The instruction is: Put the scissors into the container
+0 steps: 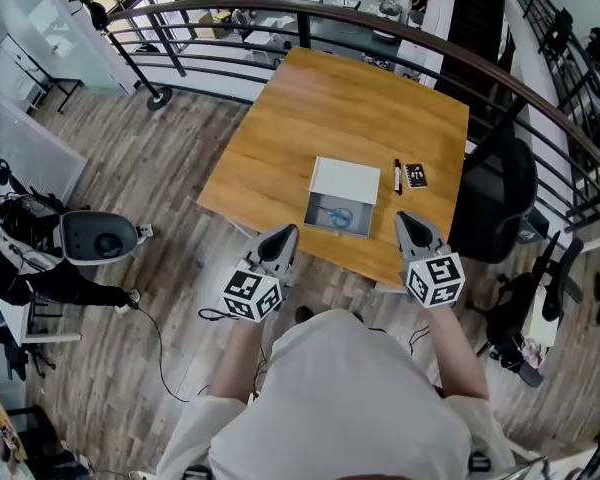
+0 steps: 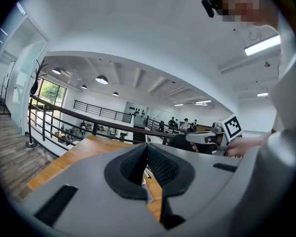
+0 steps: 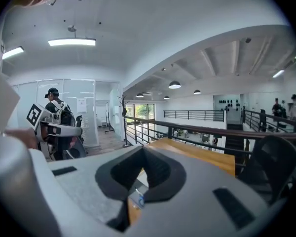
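Note:
Blue-handled scissors (image 1: 335, 217) lie inside the white open container (image 1: 347, 180) near the front edge of the wooden table (image 1: 310, 108). Both grippers hover off that edge, close to the person's body and pointing at the table. The left gripper (image 1: 285, 234) is below-left of the container, its jaws shut with nothing between them (image 2: 147, 148). The right gripper (image 1: 407, 220) is right of the container, also shut and empty (image 3: 144, 150). In the right gripper view a bit of blue shows below the jaws, apparently the scissors (image 3: 140, 200).
A black marker (image 1: 398, 176) and a small black card (image 1: 415, 175) lie right of the container. A black chair (image 1: 495, 193) stands at the table's right side. A curved railing (image 1: 380, 28) runs behind the table. A grey device (image 1: 100, 236) sits on the floor at left.

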Tool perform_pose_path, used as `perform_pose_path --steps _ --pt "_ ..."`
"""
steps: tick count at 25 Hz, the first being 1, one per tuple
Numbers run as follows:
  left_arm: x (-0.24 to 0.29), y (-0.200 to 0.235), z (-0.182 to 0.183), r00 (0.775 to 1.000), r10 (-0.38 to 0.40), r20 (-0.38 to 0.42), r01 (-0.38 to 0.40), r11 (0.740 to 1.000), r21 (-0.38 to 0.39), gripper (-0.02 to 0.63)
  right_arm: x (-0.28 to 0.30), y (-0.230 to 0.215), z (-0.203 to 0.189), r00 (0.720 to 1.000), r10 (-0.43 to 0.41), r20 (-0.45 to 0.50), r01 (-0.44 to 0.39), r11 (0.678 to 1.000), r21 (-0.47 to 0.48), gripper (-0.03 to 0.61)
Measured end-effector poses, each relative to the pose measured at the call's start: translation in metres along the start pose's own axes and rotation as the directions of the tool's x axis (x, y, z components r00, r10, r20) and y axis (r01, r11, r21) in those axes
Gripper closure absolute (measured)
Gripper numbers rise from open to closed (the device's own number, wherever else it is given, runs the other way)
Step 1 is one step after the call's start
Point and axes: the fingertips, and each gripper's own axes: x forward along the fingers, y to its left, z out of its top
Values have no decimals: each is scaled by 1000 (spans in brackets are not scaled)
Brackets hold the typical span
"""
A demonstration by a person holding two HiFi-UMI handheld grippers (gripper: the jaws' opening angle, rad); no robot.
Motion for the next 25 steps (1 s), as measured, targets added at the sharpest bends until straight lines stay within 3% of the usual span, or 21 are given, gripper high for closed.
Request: perform_pose_path --steps 25 --pt "-2 -15 -2 999 45 10 -45 999 -12 620 -16 -5 2 999 38 12 -38 999 -12 577"
